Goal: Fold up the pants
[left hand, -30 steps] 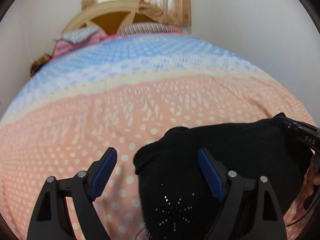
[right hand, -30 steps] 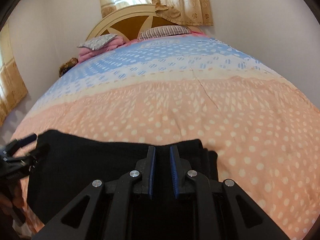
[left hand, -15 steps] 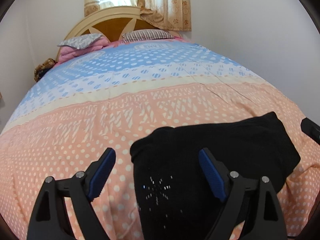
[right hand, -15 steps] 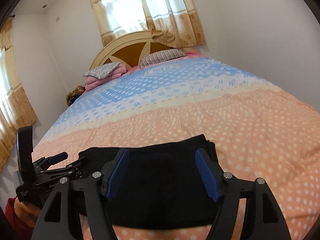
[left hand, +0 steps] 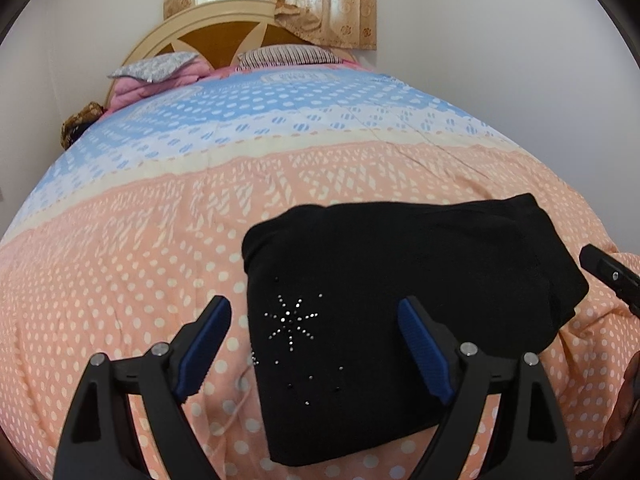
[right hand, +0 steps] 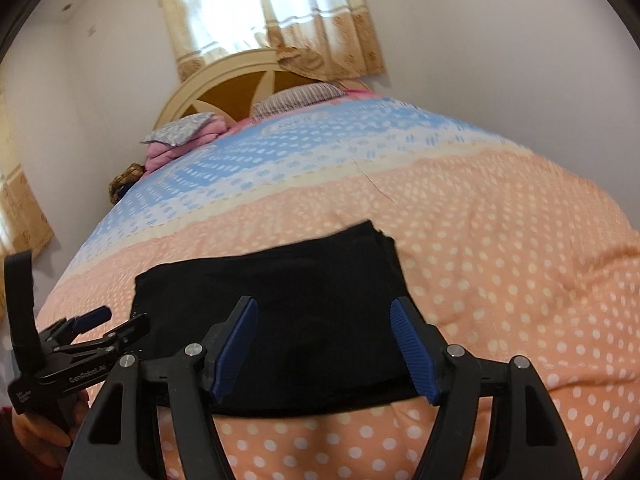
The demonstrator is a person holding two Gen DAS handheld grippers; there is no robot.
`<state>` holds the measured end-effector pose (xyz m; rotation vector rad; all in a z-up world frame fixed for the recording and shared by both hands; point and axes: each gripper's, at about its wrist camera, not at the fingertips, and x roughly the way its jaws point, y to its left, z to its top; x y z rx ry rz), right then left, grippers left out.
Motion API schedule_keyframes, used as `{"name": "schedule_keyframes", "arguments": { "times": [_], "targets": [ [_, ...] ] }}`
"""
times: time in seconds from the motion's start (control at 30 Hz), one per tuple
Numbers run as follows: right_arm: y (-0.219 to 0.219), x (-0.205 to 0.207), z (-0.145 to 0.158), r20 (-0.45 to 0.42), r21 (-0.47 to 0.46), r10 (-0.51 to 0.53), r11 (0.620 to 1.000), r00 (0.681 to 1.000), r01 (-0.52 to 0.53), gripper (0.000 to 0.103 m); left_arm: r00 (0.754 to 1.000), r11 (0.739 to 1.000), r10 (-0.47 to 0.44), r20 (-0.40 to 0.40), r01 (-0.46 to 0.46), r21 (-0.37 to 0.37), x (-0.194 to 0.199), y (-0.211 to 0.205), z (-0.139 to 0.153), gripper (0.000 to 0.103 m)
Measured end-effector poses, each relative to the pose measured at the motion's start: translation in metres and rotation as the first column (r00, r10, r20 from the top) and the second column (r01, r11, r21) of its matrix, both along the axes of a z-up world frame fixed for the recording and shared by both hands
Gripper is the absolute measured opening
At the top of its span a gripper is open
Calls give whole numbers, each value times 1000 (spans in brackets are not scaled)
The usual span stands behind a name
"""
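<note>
The black pants (left hand: pixel 392 300) lie folded into a compact rectangle on the peach dotted bedspread (left hand: pixel 140 248), with a rhinestone star on the near left part. My left gripper (left hand: pixel 314 344) is open and empty, held above the pants' near left edge. In the right wrist view the pants (right hand: pixel 280 300) lie flat, and my right gripper (right hand: pixel 324 348) is open and empty above their near edge. The left gripper (right hand: pixel 106 326) also shows at the left of that view, open, beside the pants' left end.
The bed runs back to a wooden headboard (left hand: pixel 224 36) with pillows (left hand: pixel 160 70) and a curtained window (right hand: pixel 256 16). White walls stand to the right and left. The bed's near edge lies just below both grippers.
My right gripper has opened and let go of the pants, then lifted and drawn back. My left gripper has pulled back and up too. The pants stay folded on the bed.
</note>
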<state>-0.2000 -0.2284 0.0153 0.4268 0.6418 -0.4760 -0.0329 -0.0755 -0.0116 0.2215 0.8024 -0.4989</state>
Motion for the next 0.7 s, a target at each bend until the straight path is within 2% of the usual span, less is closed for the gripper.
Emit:
{"name": "schedule_keyframes", "arguments": {
  "times": [0.17,0.37,0.57,0.7],
  "targets": [
    [-24,-5,-11,-7,42,-40,998,999,40,70,998,999,-20,-53,17,-52,5,3,-7,88],
    [-57,-15,-16,-4,77,-81,994,997,81,70,989,990,0,-148,-21,-141,17,12,-16,93],
    [-66,-20,-28,39,150,-62,987,997,56,70,966,985,9,-257,-53,-165,24,9,-35,94],
    [-74,-5,-42,31,172,-68,983,997,61,70,964,984,4,-266,-51,-169,24,8,-35,98]
  ]
}}
